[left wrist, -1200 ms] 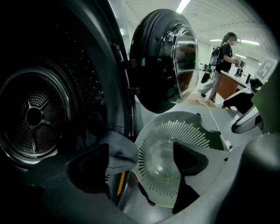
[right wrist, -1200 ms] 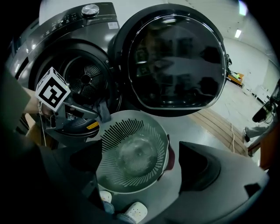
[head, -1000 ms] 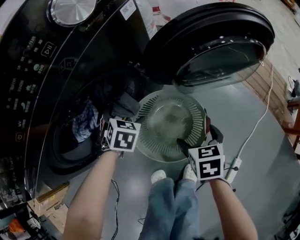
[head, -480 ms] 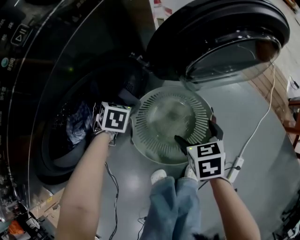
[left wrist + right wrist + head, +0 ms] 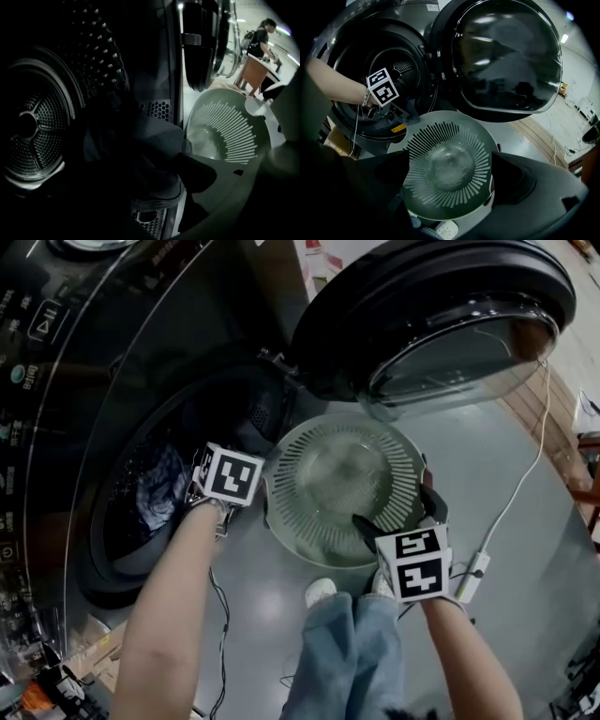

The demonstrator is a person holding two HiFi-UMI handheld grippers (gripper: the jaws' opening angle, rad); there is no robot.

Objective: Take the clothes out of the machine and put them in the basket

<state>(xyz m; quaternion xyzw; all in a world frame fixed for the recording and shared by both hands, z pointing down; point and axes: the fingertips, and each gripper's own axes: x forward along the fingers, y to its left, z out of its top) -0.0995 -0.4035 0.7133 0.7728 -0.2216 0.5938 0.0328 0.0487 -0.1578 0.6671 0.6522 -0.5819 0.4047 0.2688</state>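
The black washing machine's drum (image 5: pixel 159 493) stands open, with bluish patterned clothes (image 5: pixel 164 482) inside. My left gripper (image 5: pixel 145 164) reaches down into the drum mouth; its marker cube (image 5: pixel 230 476) covers the jaws in the head view. Its jaws have just been closing, and a dark garment (image 5: pixel 150 136) on the door rim lies bunched between them. The right fingertip (image 5: pixel 199 171) meets the cloth's edge; the left one is lost in the dark. My right gripper (image 5: pixel 398 512) hangs open over the near rim of the round green basket (image 5: pixel 281 521), whose inside holds no clothes.
The machine's round door (image 5: pixel 431 324) is swung open above the basket. A white cable (image 5: pixel 516 493) runs to a plug block (image 5: pixel 472 573) on the grey floor. The person's legs and shoes (image 5: pixel 319 592) stand just below the basket. Cardboard boxes (image 5: pixel 94 652) sit at bottom left.
My left gripper has moved left and down from beside the basket's rim into the drum mouth. The right gripper has stayed over the basket.
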